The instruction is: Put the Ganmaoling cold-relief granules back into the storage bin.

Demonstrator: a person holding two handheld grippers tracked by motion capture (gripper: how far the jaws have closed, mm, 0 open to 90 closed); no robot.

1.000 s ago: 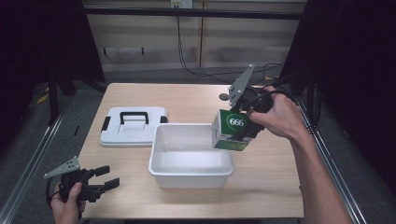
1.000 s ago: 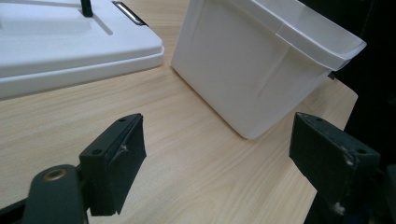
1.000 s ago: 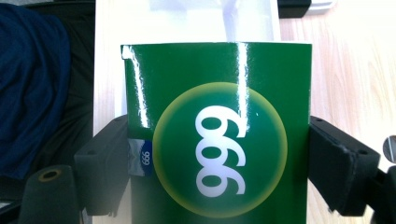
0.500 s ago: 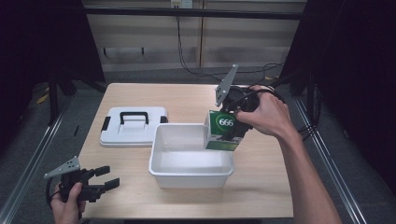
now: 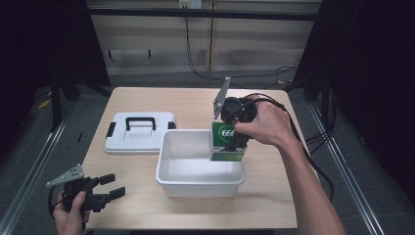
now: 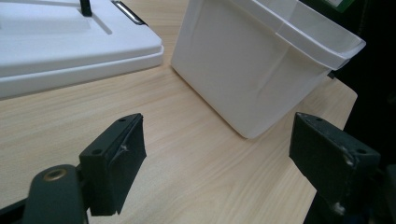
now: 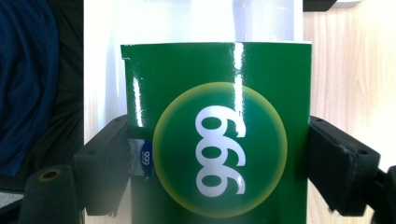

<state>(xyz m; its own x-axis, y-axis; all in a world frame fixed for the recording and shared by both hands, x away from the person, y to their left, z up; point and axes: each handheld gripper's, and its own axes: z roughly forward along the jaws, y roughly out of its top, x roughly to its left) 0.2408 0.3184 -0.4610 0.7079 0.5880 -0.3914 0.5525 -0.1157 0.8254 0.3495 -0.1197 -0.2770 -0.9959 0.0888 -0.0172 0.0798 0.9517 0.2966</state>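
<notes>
Lowering the green box (image 5: 226, 142) into the white tub (image 5: 199, 183) was the step in hand; the right claw (image 5: 236, 139) clamped its sides over the tub's far right corner. Next, releasing it inside. The left claw (image 5: 108, 186) idled wide open, empty, on the worktop (image 5: 142, 196).

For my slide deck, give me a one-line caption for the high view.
Right claw lowers a green box into the white bin; left claw waits open beside the lid.

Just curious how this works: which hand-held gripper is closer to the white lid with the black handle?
Left. The left hand-held gripper hangs open at the table's near-left corner, just below the lid. The right hand-held gripper holds the green box across the tub.
</notes>
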